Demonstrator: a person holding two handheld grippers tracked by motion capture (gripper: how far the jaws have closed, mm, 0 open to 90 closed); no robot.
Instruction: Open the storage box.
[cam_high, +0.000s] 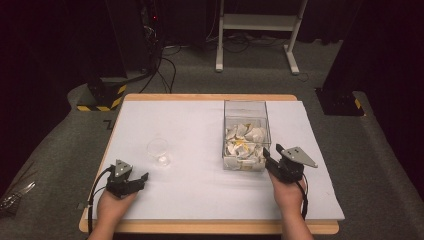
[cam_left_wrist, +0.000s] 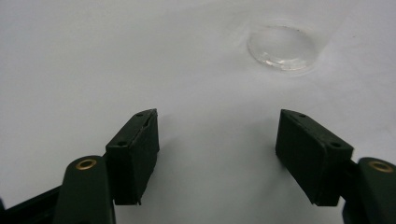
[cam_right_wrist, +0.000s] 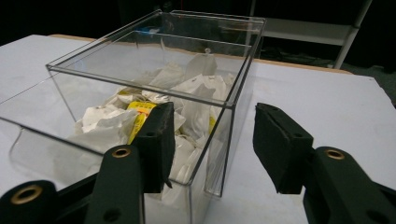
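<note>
A clear plastic box (cam_high: 245, 102) stands right of centre on the white-covered table (cam_high: 200, 185), with several crumpled white and yellow packets (cam_high: 244, 145) inside. My right gripper (cam_high: 271, 150) sits at the box's near right corner, open. In the right gripper view, its jaws (cam_right_wrist: 214, 107) stand either side of that corner of the box (cam_right_wrist: 140, 86) without pressing on it, and the packets (cam_right_wrist: 105, 119) lie behind the wall. A small empty clear glass (cam_high: 159, 151) stands left of centre. My left gripper (cam_high: 141, 179) rests low near the front left, open and empty (cam_left_wrist: 217, 114), with the glass (cam_left_wrist: 282, 46) ahead and to the right.
The table's wooden edge (cam_high: 200, 227) runs along the front. Beyond the far edge are grey carpet, a black-and-yellow striped base (cam_high: 102, 97), dark cables and a white frame's legs (cam_high: 257, 45). A black base (cam_high: 340, 102) stands at the far right.
</note>
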